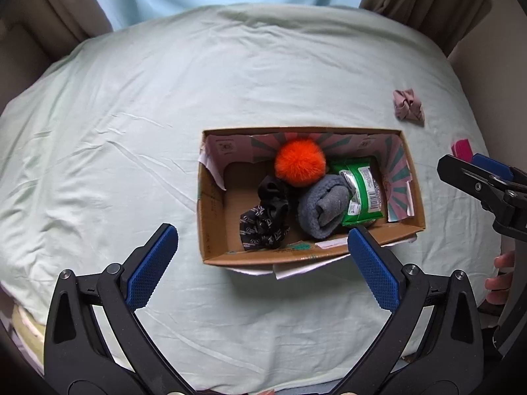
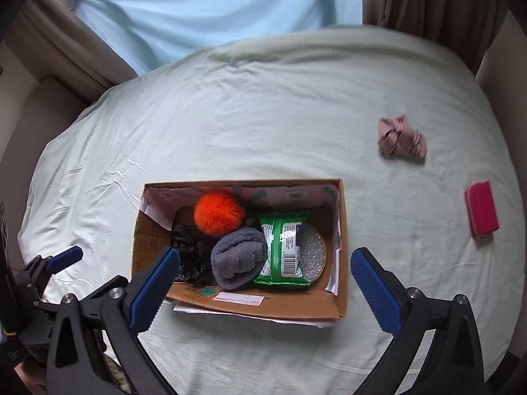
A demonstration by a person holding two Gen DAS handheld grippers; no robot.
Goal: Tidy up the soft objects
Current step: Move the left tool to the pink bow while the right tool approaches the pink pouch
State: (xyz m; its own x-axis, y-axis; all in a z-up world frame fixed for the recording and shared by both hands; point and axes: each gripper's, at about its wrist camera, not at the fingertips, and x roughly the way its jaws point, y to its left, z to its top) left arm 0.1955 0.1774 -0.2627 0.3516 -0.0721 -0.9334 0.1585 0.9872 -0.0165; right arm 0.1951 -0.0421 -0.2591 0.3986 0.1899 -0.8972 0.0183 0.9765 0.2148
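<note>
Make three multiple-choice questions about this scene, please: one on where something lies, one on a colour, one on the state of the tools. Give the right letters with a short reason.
1. Where does the pink scrunchie lie?
A. Inside the cardboard box
B. On the bed sheet, outside the box
C. Between the fingers of the right tool

2. What colour is the fluffy pom-pom in the cardboard box?
A. Orange
B. Yellow
C. White

3. In what state are the left tool and right tool?
A. Both shut on cloth
B. Left shut, right open
C. Both open and empty

Answers:
1 B: it rests on the bed sheet, apart from the box.
2 A: its fur is bright orange.
3 C: each wrist view shows the blue pads spread wide with nothing between them.
</note>
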